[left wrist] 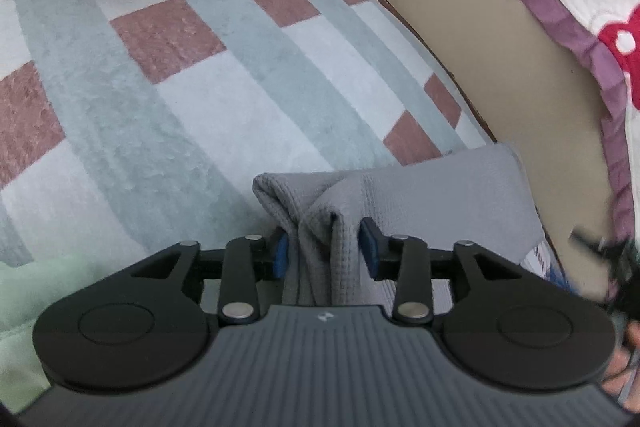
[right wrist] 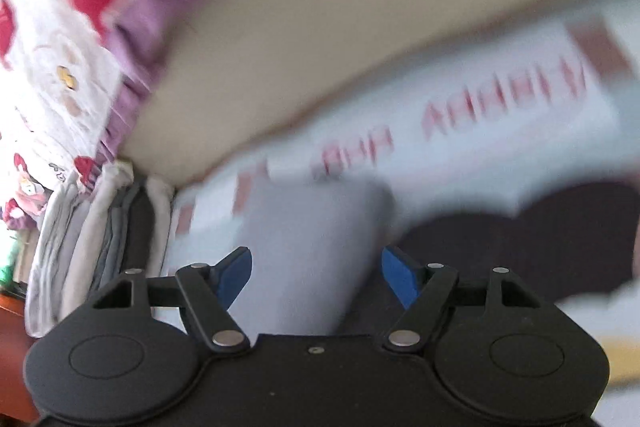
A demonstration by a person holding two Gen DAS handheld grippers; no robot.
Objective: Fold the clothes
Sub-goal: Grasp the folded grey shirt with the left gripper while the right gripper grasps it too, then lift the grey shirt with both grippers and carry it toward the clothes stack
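Meanwhile the left gripper [left wrist: 325,247] is standing parted around bunched grey cloth [left wrist: 420,195]; the right gripper [right wrist: 316,277] is hanging spread wide, pinching nothing.

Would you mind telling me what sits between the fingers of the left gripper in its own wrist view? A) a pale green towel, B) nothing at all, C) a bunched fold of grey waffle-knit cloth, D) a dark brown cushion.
C: in the left wrist view a gathered fold of the grey cloth runs up between the blue pads of the left gripper.
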